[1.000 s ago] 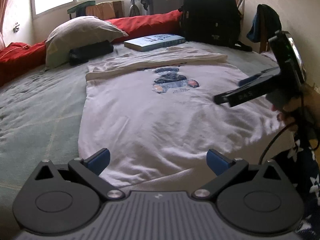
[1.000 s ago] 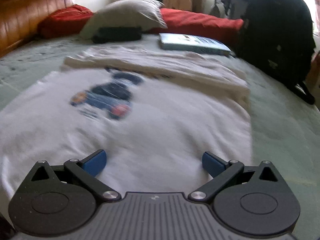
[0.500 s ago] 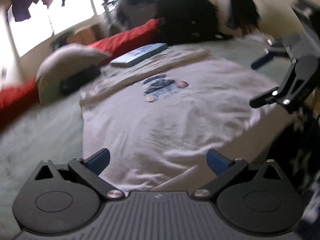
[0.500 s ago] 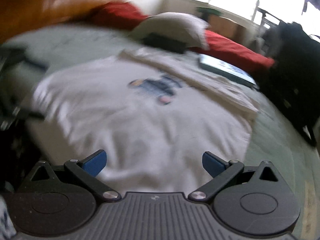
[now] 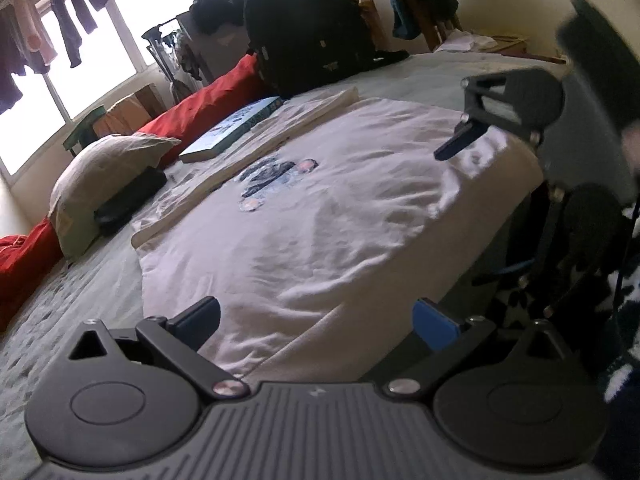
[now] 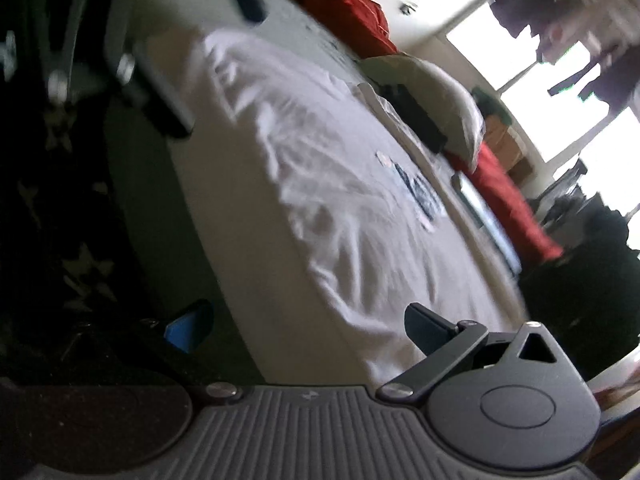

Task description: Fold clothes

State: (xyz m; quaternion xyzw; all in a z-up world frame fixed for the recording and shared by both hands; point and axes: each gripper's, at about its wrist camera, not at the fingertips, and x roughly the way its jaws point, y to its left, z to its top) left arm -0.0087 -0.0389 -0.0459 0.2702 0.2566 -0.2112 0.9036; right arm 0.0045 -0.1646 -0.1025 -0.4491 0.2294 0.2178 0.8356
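On the bed (image 5: pixel 80 300), a white T-shirt (image 5: pixel 340 220) lies beside a pillow (image 5: pixel 100 172).

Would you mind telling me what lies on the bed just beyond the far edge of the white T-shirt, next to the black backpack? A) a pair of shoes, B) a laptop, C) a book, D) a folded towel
C: in the left wrist view a flat book with a pale printed cover lies on the bed past the far edge of the white T-shirt, near the black backpack.
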